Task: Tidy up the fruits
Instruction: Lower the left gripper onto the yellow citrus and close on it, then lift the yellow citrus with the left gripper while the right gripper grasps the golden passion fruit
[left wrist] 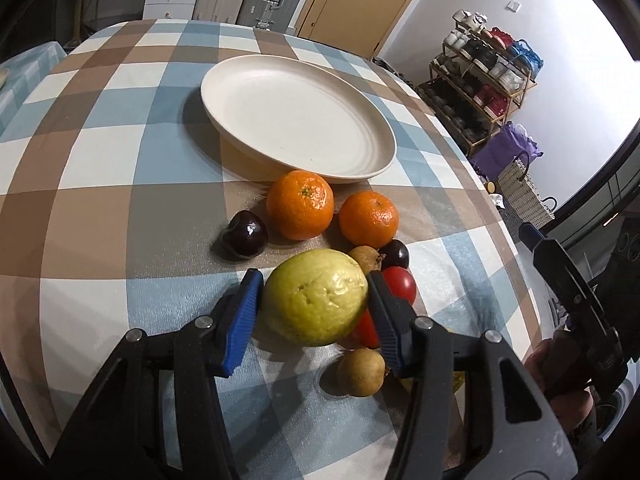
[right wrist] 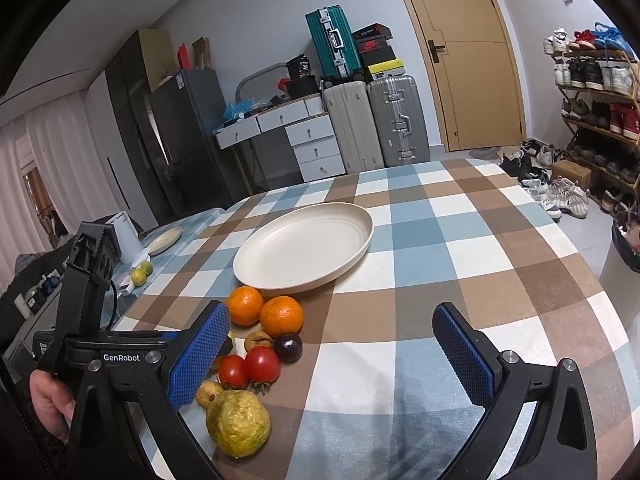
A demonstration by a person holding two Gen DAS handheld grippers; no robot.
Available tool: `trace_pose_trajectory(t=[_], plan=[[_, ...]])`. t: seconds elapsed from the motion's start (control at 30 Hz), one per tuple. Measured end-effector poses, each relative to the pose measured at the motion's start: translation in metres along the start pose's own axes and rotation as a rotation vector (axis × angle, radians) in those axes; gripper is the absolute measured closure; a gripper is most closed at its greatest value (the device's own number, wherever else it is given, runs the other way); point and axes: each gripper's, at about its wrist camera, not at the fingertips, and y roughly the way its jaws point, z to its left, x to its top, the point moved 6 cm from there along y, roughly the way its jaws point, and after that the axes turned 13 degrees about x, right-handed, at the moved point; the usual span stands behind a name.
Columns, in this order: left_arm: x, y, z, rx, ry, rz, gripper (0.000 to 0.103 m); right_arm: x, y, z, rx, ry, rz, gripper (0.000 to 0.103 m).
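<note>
My left gripper (left wrist: pixel 314 296) has its blue pads on both sides of a large yellow-green guava (left wrist: pixel 315 297); it is shut on it, and I cannot tell whether the fruit is off the cloth. Beyond it lie two oranges (left wrist: pixel 300 205), dark plums (left wrist: pixel 245 235), red tomatoes (left wrist: pixel 400 285) and small brown fruits (left wrist: pixel 361 372). An empty cream plate (left wrist: pixel 298 117) sits behind them. My right gripper (right wrist: pixel 332 354) is open and empty above the cloth, right of the fruit pile (right wrist: pixel 260 360). Another guava (right wrist: pixel 239 424) lies near its left finger. The plate also shows in the right wrist view (right wrist: pixel 306 248).
The table has a blue, brown and white checked cloth (right wrist: pixel 460 264). A small plate (right wrist: pixel 165 239) and green fruits (right wrist: pixel 141 274) sit on a side surface at left. Suitcases (right wrist: pixel 372 124), drawers and a shoe rack (right wrist: pixel 596 120) stand beyond the table.
</note>
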Motion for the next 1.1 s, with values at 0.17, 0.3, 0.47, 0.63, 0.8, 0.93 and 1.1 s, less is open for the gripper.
trace_pose_trajectory(t=[0.17, 0.3, 0.47, 0.63, 0.8, 0.93, 1.1], plan=[[0.000, -0.008, 0.001, -0.002, 0.002, -0.025, 0.053, 0.000, -0.002, 0.003, 0.008, -0.007, 0.003, 0.000], [0.004, -0.020, 0.002, -0.004, 0.004, -0.056, 0.053, -0.002, -0.004, 0.008, 0.040, 0.000, 0.011, 0.000], [0.009, -0.036, 0.009, -0.002, -0.004, -0.098, 0.053, -0.006, -0.004, 0.017, 0.114, 0.015, 0.025, 0.000], [0.011, -0.051, 0.017, -0.004, -0.018, -0.125, 0.053, -0.019, -0.002, 0.033, 0.182, 0.015, 0.067, 0.000], [0.010, -0.064, 0.026, 0.003, -0.035, -0.151, 0.053, -0.038, 0.007, 0.049, 0.228, 0.017, 0.145, 0.000], [0.007, -0.069, 0.031, 0.002, -0.040, -0.158, 0.053, -0.051, 0.016, 0.061, 0.231, -0.008, 0.203, 0.000], [0.004, -0.076, 0.036, 0.004, -0.045, -0.173, 0.053, -0.063, 0.022, 0.068, 0.233, -0.016, 0.249, 0.000]])
